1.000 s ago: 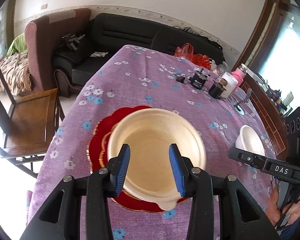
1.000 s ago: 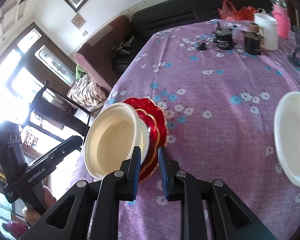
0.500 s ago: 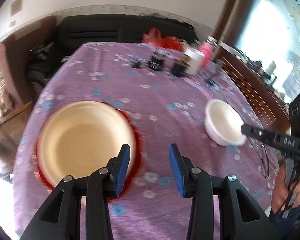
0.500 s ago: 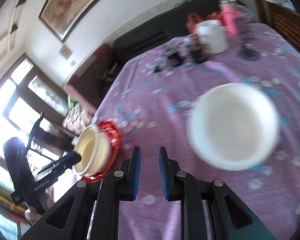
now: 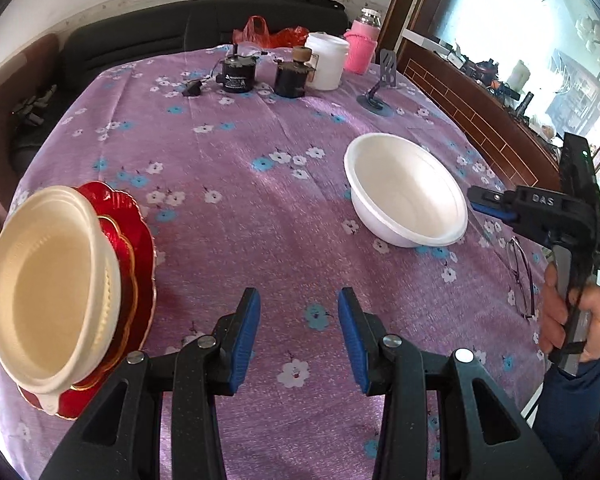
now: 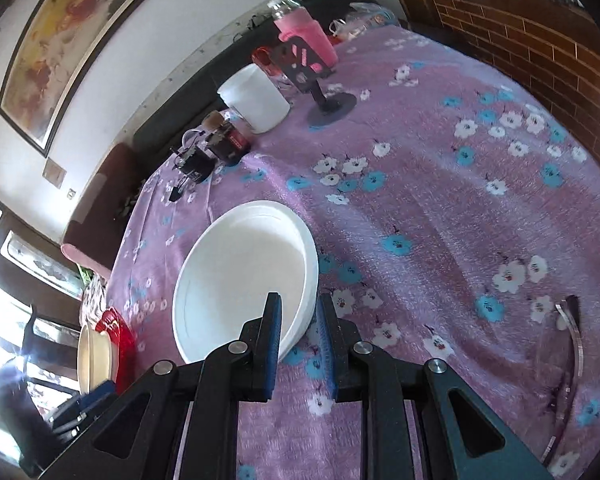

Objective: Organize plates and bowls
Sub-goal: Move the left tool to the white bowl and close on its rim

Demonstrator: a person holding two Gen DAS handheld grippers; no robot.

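A cream bowl [image 5: 52, 292] sits on stacked red plates [image 5: 140, 248] at the table's left edge. It also shows small in the right wrist view [image 6: 94, 354]. A white bowl [image 5: 404, 192] stands on the purple flowered cloth to the right. My left gripper [image 5: 298, 320] is open and empty above the cloth between the two. My right gripper [image 6: 298, 320] is open with its fingers on either side of the white bowl's [image 6: 240, 280] near rim, one inside and one outside. The right gripper also shows in the left wrist view [image 5: 484, 202] beside the bowl.
At the far end stand a white tub [image 5: 326, 62], a pink flask [image 5: 362, 46], two dark jars [image 5: 290, 72], a small phone stand [image 5: 382, 88] and a red bag [image 5: 268, 32]. Eyeglasses [image 6: 564, 364] lie near the right edge. A black sofa stands behind the table.
My left gripper has drawn away from the cream bowl to the right. My right gripper has swung from the red plates to the white bowl and now straddles its rim.
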